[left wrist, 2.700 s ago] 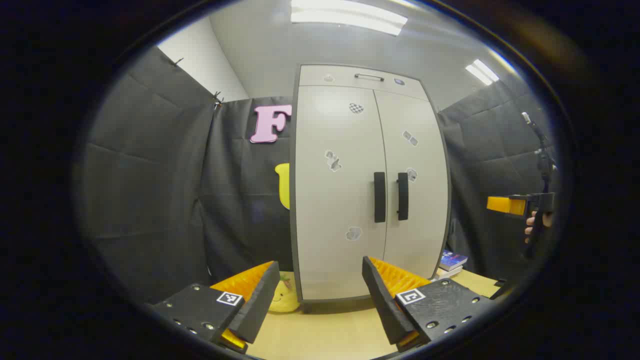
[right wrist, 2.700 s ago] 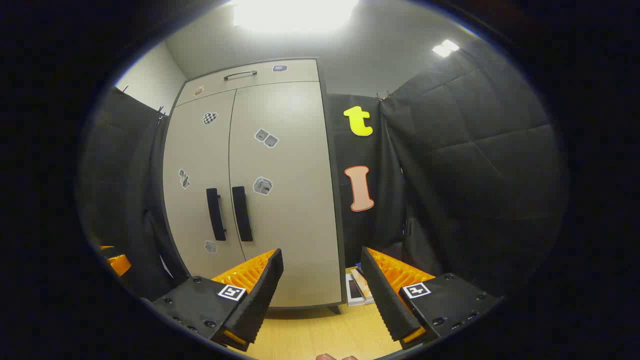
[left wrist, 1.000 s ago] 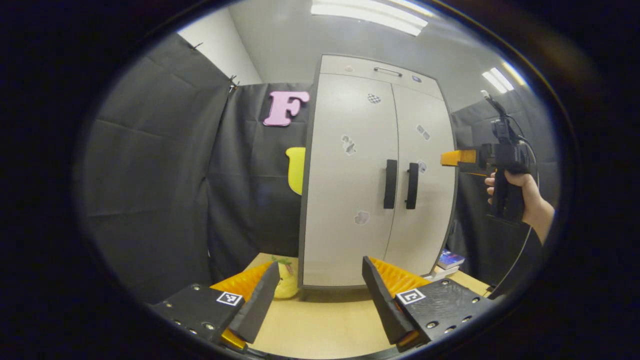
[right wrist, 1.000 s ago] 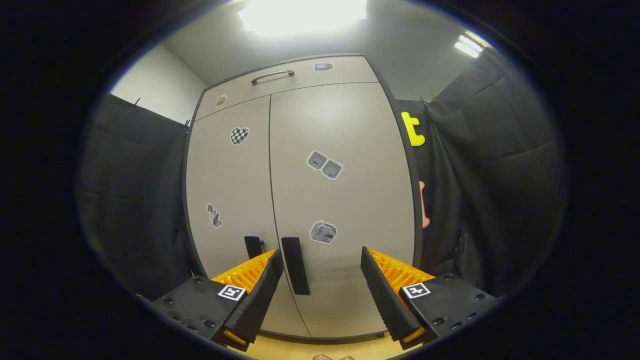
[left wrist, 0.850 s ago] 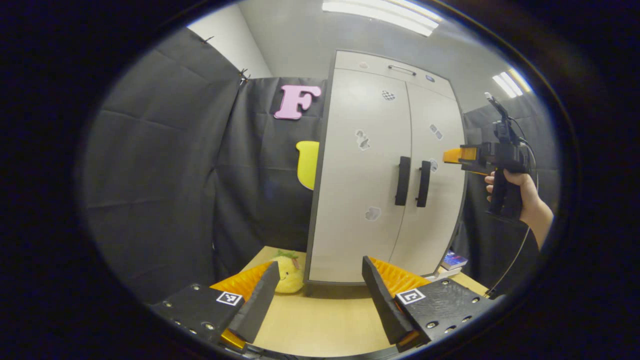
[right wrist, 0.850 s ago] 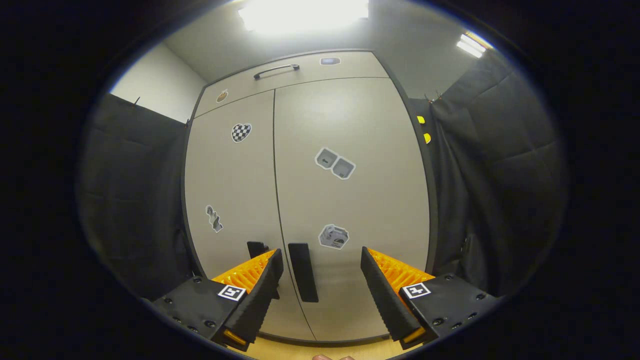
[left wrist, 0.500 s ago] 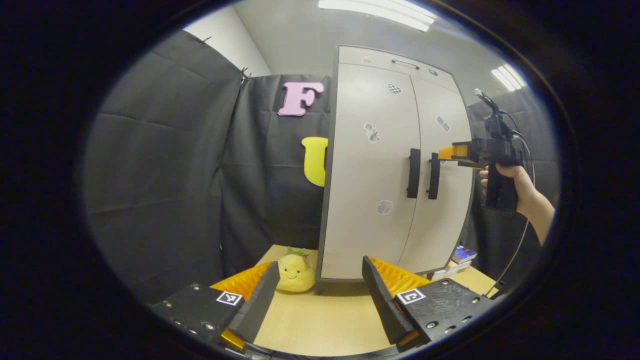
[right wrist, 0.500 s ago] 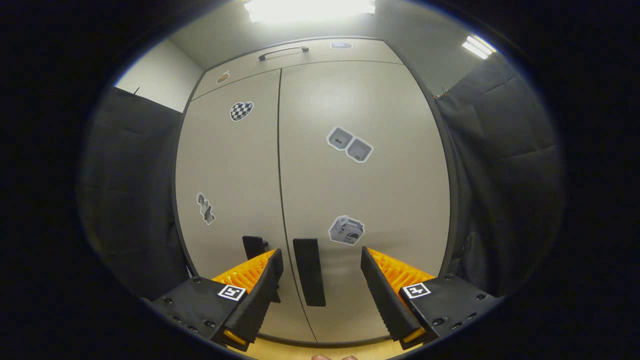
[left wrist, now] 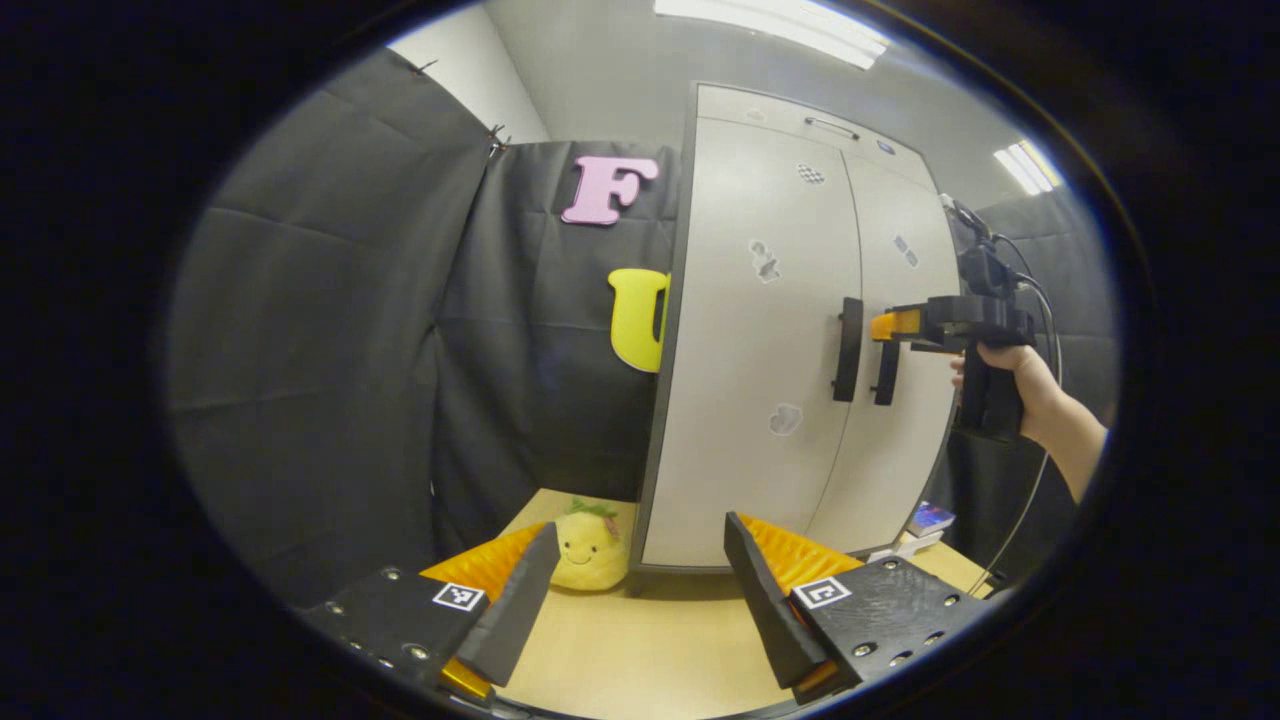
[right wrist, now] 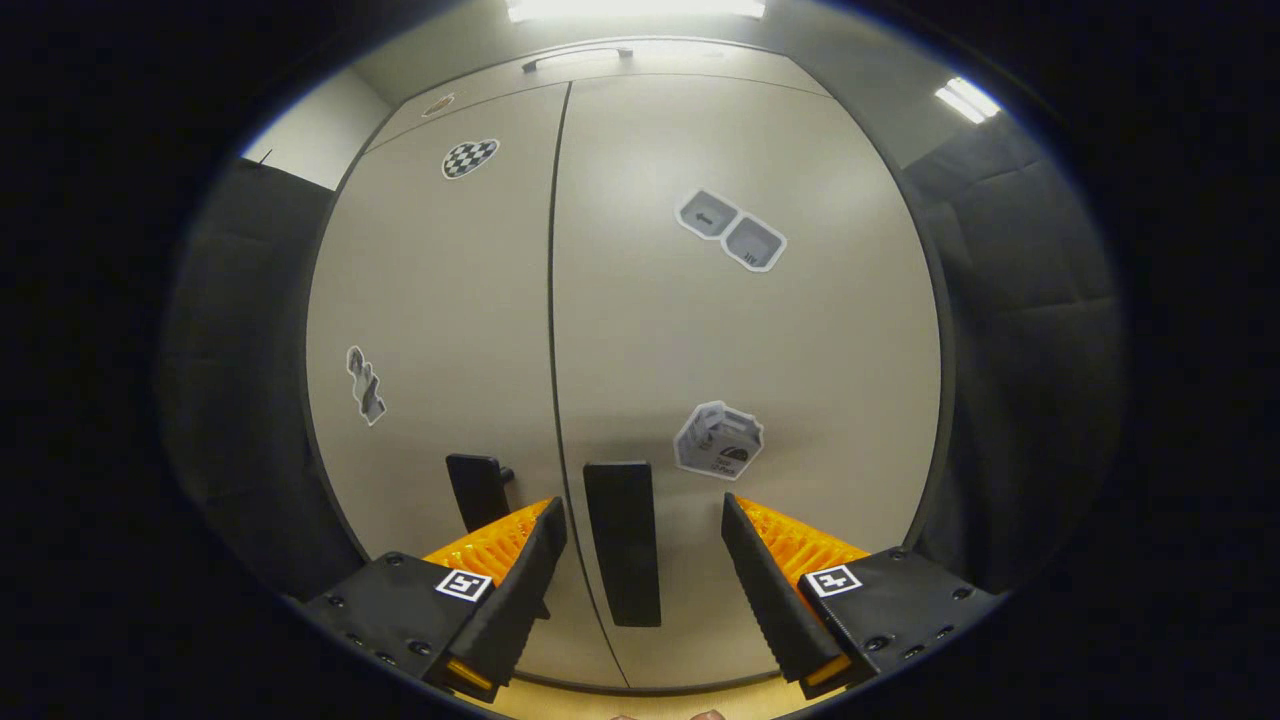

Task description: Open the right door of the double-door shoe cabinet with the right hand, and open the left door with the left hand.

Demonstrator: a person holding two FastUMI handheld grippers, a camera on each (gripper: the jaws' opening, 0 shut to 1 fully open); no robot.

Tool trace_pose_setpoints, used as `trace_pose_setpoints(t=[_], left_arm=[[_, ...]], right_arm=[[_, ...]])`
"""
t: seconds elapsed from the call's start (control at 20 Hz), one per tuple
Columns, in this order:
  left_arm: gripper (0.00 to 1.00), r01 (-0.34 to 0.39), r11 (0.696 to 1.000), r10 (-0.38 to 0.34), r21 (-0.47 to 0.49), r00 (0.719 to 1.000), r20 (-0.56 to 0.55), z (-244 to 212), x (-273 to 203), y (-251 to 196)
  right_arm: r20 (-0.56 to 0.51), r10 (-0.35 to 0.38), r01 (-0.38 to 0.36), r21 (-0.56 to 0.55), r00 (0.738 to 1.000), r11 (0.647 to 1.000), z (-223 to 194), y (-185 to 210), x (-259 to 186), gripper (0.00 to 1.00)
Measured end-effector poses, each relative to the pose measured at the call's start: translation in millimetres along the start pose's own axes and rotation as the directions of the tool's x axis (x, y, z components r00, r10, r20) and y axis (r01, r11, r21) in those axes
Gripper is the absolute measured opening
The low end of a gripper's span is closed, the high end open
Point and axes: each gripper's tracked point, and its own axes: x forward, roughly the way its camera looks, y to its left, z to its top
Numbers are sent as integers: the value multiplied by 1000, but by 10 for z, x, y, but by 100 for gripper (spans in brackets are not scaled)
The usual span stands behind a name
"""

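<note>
Before me stands a pale grey-beige double-door shoe cabinet [right wrist: 700, 330] edged in a dark grey frame, both doors carrying matt black upright bar handles [right wrist: 622, 542]. A black-and-white chequered heart sticker [right wrist: 470, 157] marks the left door; grey-and-white stickers [right wrist: 731, 229] dot the right one. To the near left of the cabinet, a yellow smiling plush fruit with a green tuft [left wrist: 590, 547] sits on the light wood-grain tabletop [left wrist: 650, 650]. At far right lies a blue-covered book [left wrist: 932, 518].
</note>
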Motion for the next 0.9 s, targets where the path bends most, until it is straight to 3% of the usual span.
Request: trace_pose_setpoints(t=[0.2, 0.25, 0.35, 0.45, 0.5, 0.65, 0.7, 0.75, 0.9], left_arm=[[95, -13, 998, 11, -68, 1000, -24, -80, 78, 96], [95, -15, 997, 13, -71, 999, -30, -118, 91, 129], [95, -15, 998, 13, -63, 999, -37, -147, 91, 158], [95, -17, 998, 14, -60, 999, -45, -145, 55, 171], [95, -17, 998, 14, -66, 999, -39, -114, 43, 164], [95, -24, 996, 22, -82, 999, -23, -62, -32, 150], [95, -25, 996, 23, -83, 999, -22, -55, -64, 153], [95, -27, 996, 26, -80, 999, -22, -74, -99, 148], [95, -38, 998, 36, -52, 998, -48, -158, -196, 168]], right_arm=[[-25, -15, 14, -10, 1000, 1000, -69, 11, 69, 86], [-32, -15, 14, -13, 999, 1000, -86, 19, 79, 75], [-43, -11, 11, -10, 999, 1000, -116, 33, 84, 62], [-61, -2, 2, 0, 998, 1000, -157, 45, 84, 53], [-68, 8, -8, 8, 998, 1000, -169, 65, 68, 58], [-68, 6, -3, 34, 998, 999, -170, 58, 91, 37], [-65, 3, -1, 32, 998, 999, -172, 53, 95, 38], [-56, 1, 0, 30, 998, 1000, -167, 56, 92, 30], [-61, -6, 9, 57, 998, 998, -172, 55, 87, 32]])
